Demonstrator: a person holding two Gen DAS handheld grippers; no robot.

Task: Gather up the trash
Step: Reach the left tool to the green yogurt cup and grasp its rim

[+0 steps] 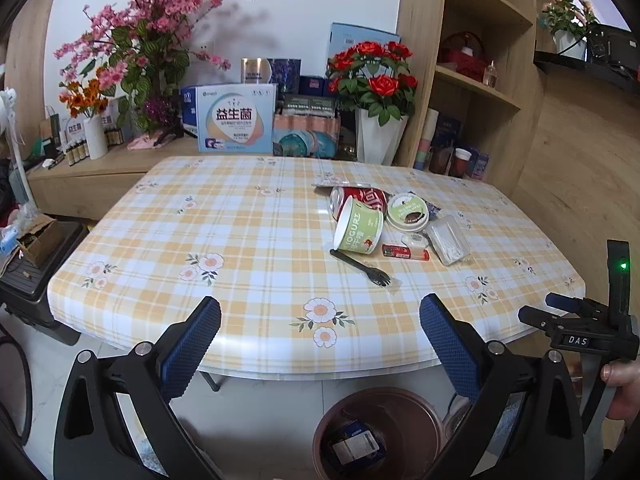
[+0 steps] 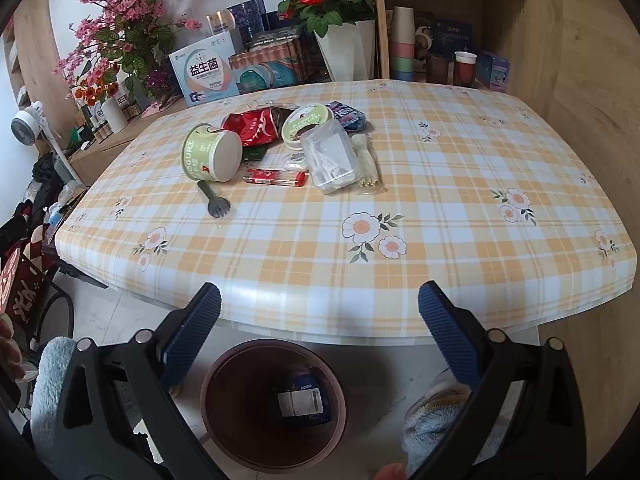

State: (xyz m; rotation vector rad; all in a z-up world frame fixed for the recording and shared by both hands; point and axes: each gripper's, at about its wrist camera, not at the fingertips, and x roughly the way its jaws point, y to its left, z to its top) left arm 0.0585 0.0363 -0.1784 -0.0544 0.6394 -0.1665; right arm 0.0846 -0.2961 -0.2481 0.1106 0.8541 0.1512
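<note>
Wood-panel room with shelves and fake flowers; worktop [image 2: 440, 200] under a yellow-white plaid cloth printed with daisies. Trash sits in one cluster on the far half of the worktop. Left to right: green paper yogurt cup [image 2: 210, 156] on its side, printed "YOGURT", open mouth toward the camera in the right wrist view; black plastic fork [image 2: 211, 202] just in front of it, tines toward the near edge; crushed red soda can [image 2: 256, 126] behind; red lighter [image 2: 276, 177] lying crosswise; round green lid [image 2: 306, 120]; clear plastic box [image 2: 330, 156]; wrapped chopsticks [image 2: 366, 164] pointing near-far. Blue box [image 1: 236, 118] behind reads "益生菌". Round brown bin [image 2: 272, 404] on the floor below the near edge, a labelled blue packet inside. Left gripper [image 1: 320, 330] and right gripper [image 2: 319, 318]: jaws wide apart, empty, over the near edge.
</note>
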